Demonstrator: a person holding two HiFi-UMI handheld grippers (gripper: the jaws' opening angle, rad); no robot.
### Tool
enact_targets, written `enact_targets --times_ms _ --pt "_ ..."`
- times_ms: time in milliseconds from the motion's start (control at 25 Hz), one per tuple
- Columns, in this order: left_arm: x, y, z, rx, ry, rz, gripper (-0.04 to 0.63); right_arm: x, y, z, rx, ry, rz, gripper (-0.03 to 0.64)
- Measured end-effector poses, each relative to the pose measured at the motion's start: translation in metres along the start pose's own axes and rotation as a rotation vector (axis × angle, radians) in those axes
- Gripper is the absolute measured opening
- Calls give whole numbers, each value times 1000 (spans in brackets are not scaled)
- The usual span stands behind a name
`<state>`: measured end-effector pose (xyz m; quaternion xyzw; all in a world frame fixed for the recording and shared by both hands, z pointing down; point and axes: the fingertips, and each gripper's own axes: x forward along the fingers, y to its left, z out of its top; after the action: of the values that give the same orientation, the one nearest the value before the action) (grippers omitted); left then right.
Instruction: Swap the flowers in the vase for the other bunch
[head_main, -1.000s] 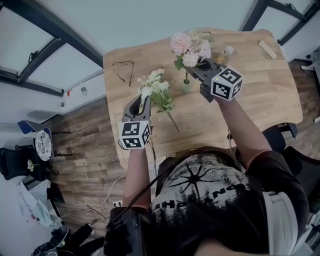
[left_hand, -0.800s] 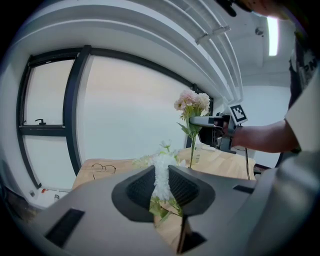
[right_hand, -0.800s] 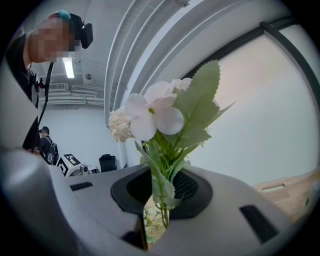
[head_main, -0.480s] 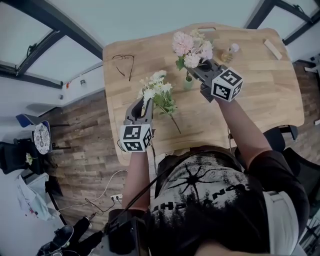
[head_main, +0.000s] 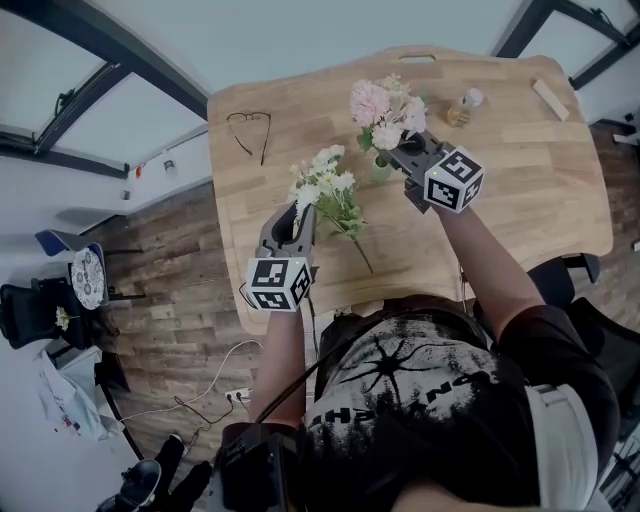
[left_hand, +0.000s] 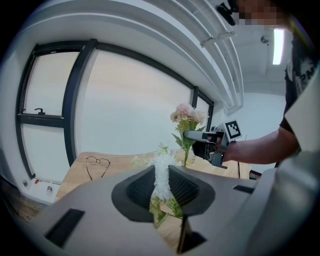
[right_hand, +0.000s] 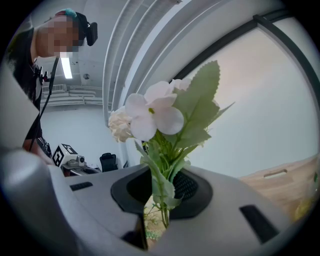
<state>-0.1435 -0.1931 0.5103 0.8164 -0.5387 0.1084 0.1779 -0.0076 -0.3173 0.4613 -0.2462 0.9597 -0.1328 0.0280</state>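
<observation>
Above wooden table, left tongs pinch white leafy bunch, right tongs pinch pink-and-cream bunch

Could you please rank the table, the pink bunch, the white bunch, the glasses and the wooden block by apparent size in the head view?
1. table
2. pink bunch and white bunch: about alike here, so I won't rank them
3. glasses
4. wooden block
</observation>
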Motion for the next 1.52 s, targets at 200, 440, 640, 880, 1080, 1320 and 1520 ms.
enact_targets --times_ms 200,440,640,880,1080,1320,1520 --pt "1 -3 -4 -8 2 -14 92 1 -3 -14 7 18 -4 58" --pt "1 -2 -4 -19 2 -15 92 2 -6 -29 10 43 -15 58" --pt "5 -1 -9 -26 22 -14 92 1 -8 -46 -14 84 -25 58" --pt "6 -1 -9 -23 22 -19 92 -1 -16 -58 -8 107 -53 58" --pt "6 -1 -9 -18 27 -18 92 0 -20 -64 -13 124 -70 58" --pt "7 -3 -10 -21 34 -25 92 7 -21 -64 -15 134 -70 66" --pt "7 -2 -10 -20 33 -28 92 9 -22 -66 5 137 -76 117"
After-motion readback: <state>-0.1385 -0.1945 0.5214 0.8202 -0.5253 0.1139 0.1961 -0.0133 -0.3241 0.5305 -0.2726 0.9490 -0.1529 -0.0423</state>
